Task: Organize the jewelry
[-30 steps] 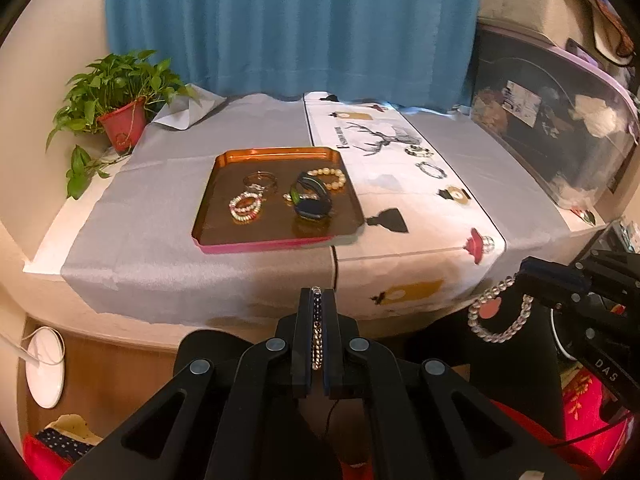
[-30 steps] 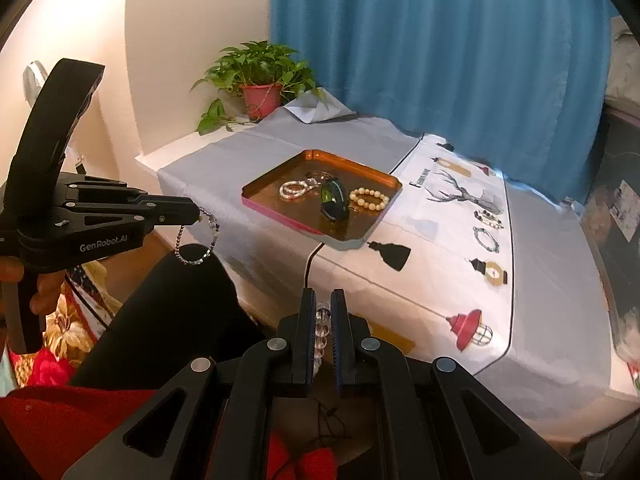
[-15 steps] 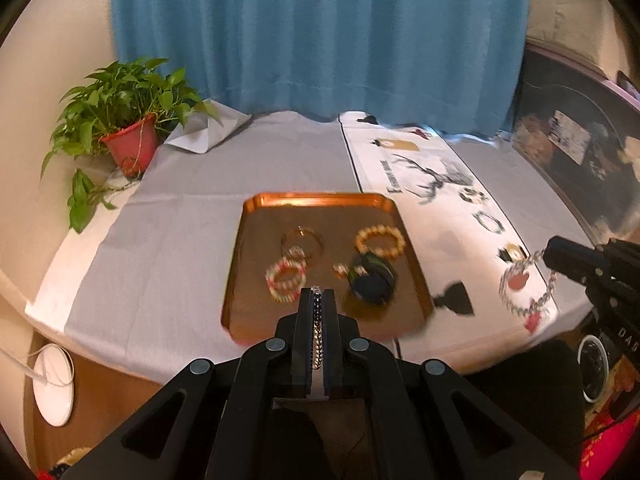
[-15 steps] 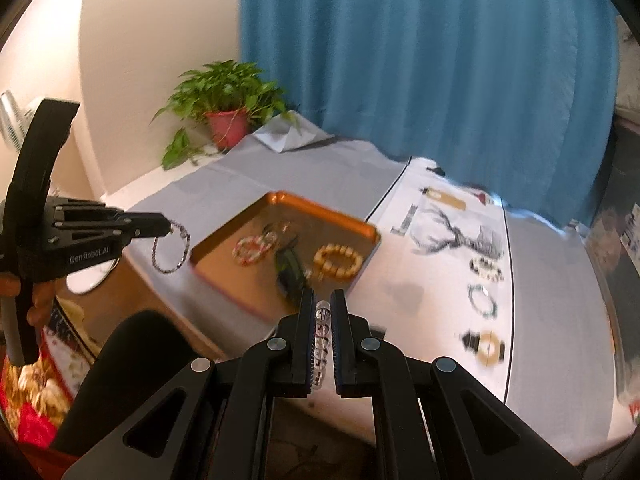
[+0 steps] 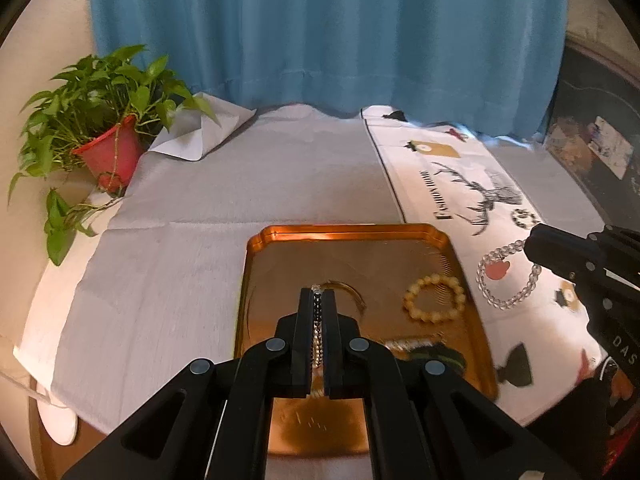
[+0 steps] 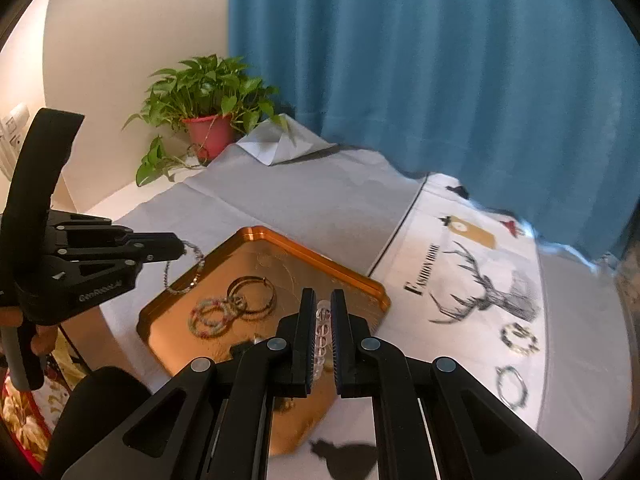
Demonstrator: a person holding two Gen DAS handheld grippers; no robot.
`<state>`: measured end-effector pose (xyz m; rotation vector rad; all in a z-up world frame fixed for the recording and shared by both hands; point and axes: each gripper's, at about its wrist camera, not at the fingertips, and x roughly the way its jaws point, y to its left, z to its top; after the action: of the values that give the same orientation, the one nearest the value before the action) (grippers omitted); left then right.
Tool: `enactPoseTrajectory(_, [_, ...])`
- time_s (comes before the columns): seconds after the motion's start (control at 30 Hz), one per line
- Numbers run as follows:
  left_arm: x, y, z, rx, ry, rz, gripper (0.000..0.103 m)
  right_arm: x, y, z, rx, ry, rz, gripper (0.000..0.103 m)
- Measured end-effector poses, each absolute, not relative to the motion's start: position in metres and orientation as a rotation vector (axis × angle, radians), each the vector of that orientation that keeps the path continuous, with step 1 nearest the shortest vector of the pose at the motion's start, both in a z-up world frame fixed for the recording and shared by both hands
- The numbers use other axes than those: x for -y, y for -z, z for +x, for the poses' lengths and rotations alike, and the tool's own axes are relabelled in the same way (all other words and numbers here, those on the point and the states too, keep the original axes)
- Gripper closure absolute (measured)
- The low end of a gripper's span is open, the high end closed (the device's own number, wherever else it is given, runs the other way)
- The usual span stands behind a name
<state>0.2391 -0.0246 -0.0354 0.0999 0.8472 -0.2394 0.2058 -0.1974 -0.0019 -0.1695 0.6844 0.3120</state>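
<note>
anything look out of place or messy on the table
Two bracelets lie loose on the printed runner, outside the orange tray that holds the other jewelry. The grey cloth's far corner is folded up beside the plant. Nothing looks spilled or broken.

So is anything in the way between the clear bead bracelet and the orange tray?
Nothing visible blocks it. The clear bead bracelet hangs from the right gripper above the orange metal tray, with only open air below.
</note>
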Motion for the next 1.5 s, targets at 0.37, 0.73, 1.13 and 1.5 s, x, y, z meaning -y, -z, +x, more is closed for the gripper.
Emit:
enactPoseTrajectory(0.37, [0.023, 0.079, 0.301, -0.913, 0.200, 0.101, 0.101, 0.178, 0.045, 0.271, -0.741, -0.344, -0.173, 0.095])
enactPoseTrajectory(0.73, [0.004, 0.094, 0.290, -0.965, 0.060, 0.106, 0.001, 0.185, 0.085, 0.299, -0.930, -0.304, -0.121, 0.037])
enactPoseTrajectory(1.13, [0.016, 0.038, 0.120, -0.906, 0.054, 0.118, 0.001, 0.200, 0.016, 0.118, -0.742, -0.196, -0.103, 0.017])
enactPoseTrajectory(1.5, [0.020, 0.038, 0.009, -0.914, 0.041, 0.059, 0.000, 0.208, 0.011, -0.014, -0.734, -0.154, -0.069, 0.017])
